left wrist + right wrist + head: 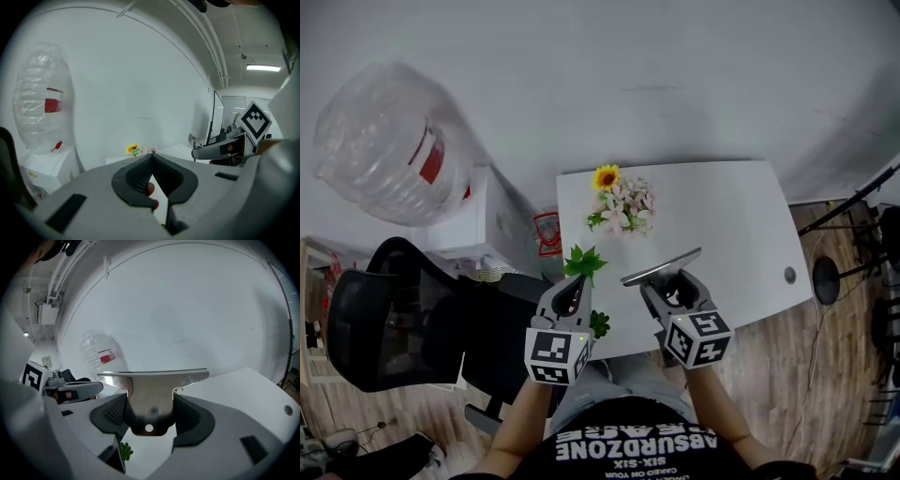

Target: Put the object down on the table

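A big clear plastic water bottle [389,141] is far left. The left hand-held gripper [574,286] has its jaws pressed together at the tips, beside green leaves [584,262]. A bunch of artificial flowers with a yellow sunflower [617,202] lies on the white bench [741,234]. The right hand-held gripper [662,281] is clamped on a flat shiny steel plate [661,266], over the bench's near edge.

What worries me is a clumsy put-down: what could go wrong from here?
The right gripper pinches the metal blade by its narrow tab near the table edge; released there, it might slide off. The left gripper, shut on a leafy sprig, sits close and could bump it.
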Available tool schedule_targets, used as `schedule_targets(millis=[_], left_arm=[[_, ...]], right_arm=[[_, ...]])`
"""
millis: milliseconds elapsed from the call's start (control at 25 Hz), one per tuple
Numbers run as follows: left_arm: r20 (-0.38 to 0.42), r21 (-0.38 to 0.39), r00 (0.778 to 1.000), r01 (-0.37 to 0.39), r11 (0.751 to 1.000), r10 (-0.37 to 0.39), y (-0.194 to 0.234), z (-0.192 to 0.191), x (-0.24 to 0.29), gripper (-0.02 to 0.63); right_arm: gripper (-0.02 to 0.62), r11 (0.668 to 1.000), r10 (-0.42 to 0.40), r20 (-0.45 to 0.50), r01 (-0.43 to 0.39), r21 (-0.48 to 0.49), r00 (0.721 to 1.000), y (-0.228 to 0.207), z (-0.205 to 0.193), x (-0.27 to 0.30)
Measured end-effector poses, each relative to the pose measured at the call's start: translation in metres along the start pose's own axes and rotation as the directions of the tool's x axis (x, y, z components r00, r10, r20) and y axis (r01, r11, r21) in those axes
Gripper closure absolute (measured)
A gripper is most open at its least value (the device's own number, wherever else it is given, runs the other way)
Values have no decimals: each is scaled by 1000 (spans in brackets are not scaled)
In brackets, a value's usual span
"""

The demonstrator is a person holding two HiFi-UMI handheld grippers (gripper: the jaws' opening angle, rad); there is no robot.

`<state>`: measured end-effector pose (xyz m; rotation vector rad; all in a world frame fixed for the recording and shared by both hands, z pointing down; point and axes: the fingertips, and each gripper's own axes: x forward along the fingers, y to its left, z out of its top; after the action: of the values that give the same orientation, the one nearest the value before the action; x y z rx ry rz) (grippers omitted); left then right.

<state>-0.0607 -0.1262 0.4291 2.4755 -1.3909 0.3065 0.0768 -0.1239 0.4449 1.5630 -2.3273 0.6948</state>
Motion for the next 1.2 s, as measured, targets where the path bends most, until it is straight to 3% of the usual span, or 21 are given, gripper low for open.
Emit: schedule_targets(millis=[1200], left_arm=[[-51, -44, 997, -57, 997, 55, 12, -14, 42, 601]], right_arm=[[310, 999, 47, -90, -47, -3, 995, -34, -10, 53]])
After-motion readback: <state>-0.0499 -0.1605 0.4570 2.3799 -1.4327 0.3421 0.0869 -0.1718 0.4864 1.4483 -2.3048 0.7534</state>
